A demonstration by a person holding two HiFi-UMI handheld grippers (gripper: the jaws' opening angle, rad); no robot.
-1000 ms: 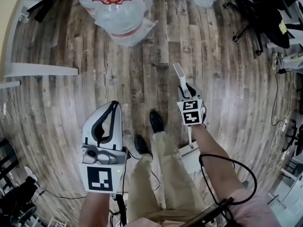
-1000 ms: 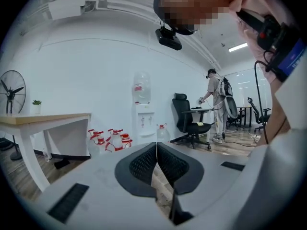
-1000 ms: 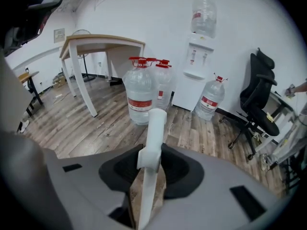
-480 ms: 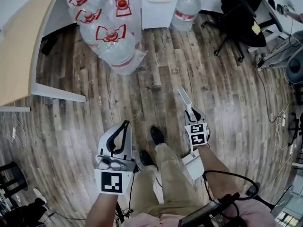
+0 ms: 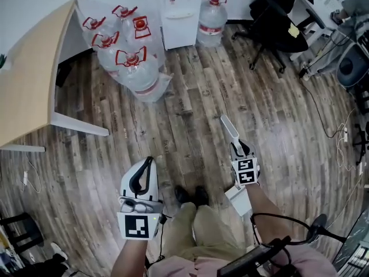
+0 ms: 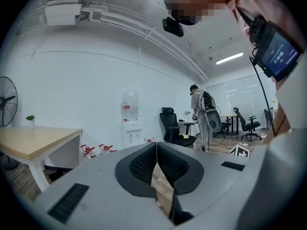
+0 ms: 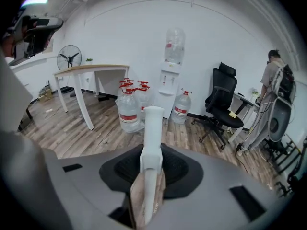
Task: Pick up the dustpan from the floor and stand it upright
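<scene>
My right gripper (image 5: 236, 150) has its jaws clamped on the white dustpan's (image 7: 152, 138) handle, with the pan hanging below, apparently clear of the floor (image 5: 190, 108). It looks like light, stiff, smooth plastic, so the handle suits. The left gripper's (image 6: 156, 152) jaws are pressed together, empty.

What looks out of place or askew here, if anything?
Only the dustpan: it is not upright. The right gripper holds its handle between the jaws, handle pointing forward, pan back beside the person's leg. Nothing looks spilled or broken; the water bottles stand upright.
</scene>
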